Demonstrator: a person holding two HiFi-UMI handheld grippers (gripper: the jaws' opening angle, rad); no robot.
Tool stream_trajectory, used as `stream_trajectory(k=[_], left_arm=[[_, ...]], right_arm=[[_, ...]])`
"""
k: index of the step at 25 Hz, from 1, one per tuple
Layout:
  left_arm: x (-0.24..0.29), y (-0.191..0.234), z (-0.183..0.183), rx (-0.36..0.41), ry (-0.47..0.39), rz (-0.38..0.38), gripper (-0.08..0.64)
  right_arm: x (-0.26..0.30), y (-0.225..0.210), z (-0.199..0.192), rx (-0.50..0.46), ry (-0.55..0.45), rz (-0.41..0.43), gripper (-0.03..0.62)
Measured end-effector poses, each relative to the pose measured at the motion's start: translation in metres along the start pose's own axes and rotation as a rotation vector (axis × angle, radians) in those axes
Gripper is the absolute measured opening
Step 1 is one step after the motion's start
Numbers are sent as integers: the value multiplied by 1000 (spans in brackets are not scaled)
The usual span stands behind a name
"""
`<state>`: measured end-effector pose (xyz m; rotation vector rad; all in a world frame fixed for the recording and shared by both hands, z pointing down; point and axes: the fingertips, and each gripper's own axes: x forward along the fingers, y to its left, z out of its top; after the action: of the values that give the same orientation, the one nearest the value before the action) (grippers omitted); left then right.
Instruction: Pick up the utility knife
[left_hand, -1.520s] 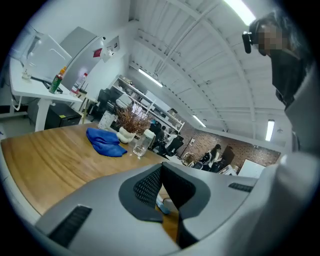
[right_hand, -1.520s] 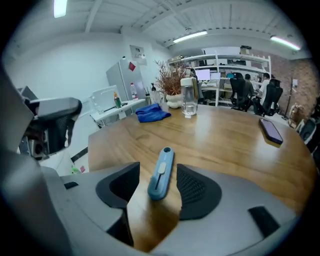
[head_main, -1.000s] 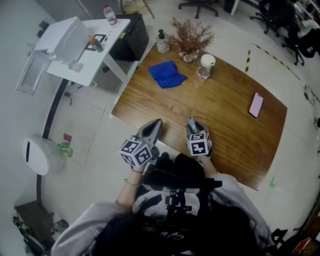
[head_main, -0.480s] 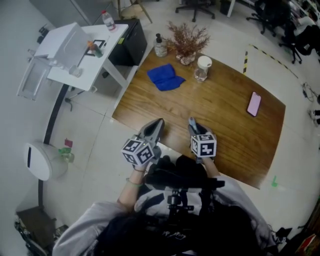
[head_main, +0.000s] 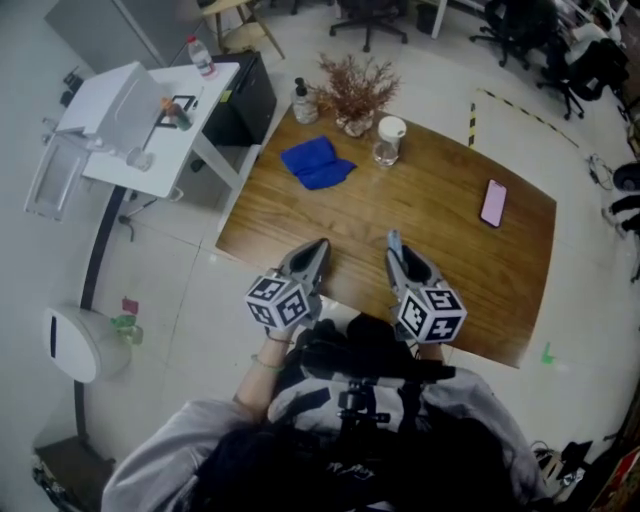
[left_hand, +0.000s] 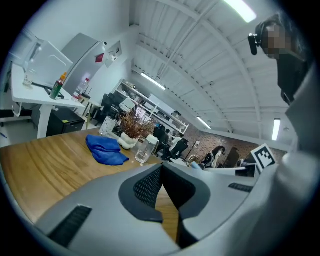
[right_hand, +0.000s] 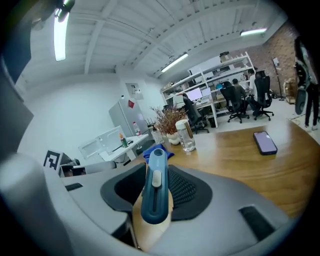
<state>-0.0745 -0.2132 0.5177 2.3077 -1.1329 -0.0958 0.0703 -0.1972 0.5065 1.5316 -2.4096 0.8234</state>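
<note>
While the left claw (head_main: 316, 246) sits closed and empty at the brown wooden tabletop's (head_main: 430, 210) near edge, the right claw (head_main: 395, 245) beside it grips the slim blue plastic utility knife (right_hand: 154, 190), lengthwise along its jaws, pointing far.

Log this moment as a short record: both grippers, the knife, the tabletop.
left gripper: jaws together, nothing between them, at the near edge of the wooden table
right gripper: shut on the utility knife
knife: blue, upright between the pads, slider facing the camera
on table: blue cloth, lidded glass jar, dried plant, pump bottle, pink phone
</note>
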Motion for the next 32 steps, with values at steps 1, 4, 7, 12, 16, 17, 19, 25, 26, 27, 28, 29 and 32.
stream_trajectory(k=[1,4,7,12,16,17,19,25,26,27,28,29,32], left_arm=[[2,-1,-1,14,9,-3,5],[7,-7,1,52,13,-21,5],[11,-16,2,103,26,-47,3],[11,-22,4,149,43,-70,5],[11,-19,8,159,28,-72,5],[11,-18,8,159,33,-69,5],[11,-15,5,154,46,-60,5],[10,-6,3,134,52,-31,6],[11,-5,3,129,49,-27,5],[11,-4,3,123,45,-24,6],[10,-4,3,117,41,-23,6],[10,-4,3,112,37,-23,6],[10,-4,3,106,37,-18,6]], right_arm=[[-5,2,6,-8,-16,-3,144],[-12,5,17,-43,-47,-18,144],[-14,6,18,-53,-52,-31,144],[-12,10,13,-45,-44,-34,144],[-7,10,10,-47,-37,-34,144],[-6,10,10,-46,-35,-34,144],[-5,10,9,-45,-31,-34,144],[2,7,5,-46,-10,-31,144],[6,5,1,-44,4,-33,144],[10,1,-6,-42,24,-37,144],[15,-4,-15,-42,48,-44,144],[21,-10,-24,-47,76,-53,144],[46,-30,-50,-95,163,-94,146]])
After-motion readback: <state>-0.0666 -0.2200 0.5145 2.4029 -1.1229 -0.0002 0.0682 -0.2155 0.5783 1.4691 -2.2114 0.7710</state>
